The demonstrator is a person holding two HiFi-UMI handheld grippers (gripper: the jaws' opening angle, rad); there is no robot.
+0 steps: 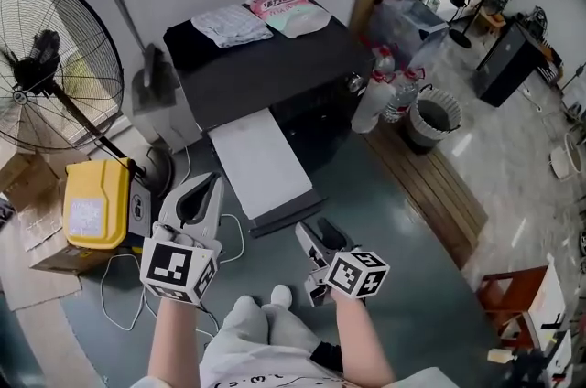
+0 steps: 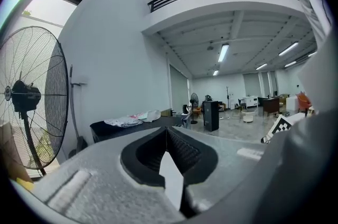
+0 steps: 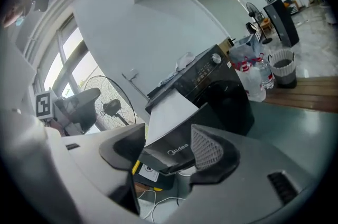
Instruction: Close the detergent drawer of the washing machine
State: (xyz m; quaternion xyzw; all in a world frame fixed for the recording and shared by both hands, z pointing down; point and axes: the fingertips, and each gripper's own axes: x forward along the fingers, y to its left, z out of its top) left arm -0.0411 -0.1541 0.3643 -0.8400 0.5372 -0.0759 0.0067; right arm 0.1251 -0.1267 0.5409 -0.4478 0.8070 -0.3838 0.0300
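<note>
Detergent drawer (image 1: 261,162) sticks way out of the washing machine (image 1: 265,57) toward the near side. Right tongs (image 1: 316,238) are spread wide and empty, near its front. Left tongs (image 1: 203,187) are pinched together on nothing. An off-centre shove could skew and jam it.

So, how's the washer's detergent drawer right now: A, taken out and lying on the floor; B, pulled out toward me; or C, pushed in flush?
B: the drawer juts far out from the front of the washer, with its back end still in the machine.
</note>
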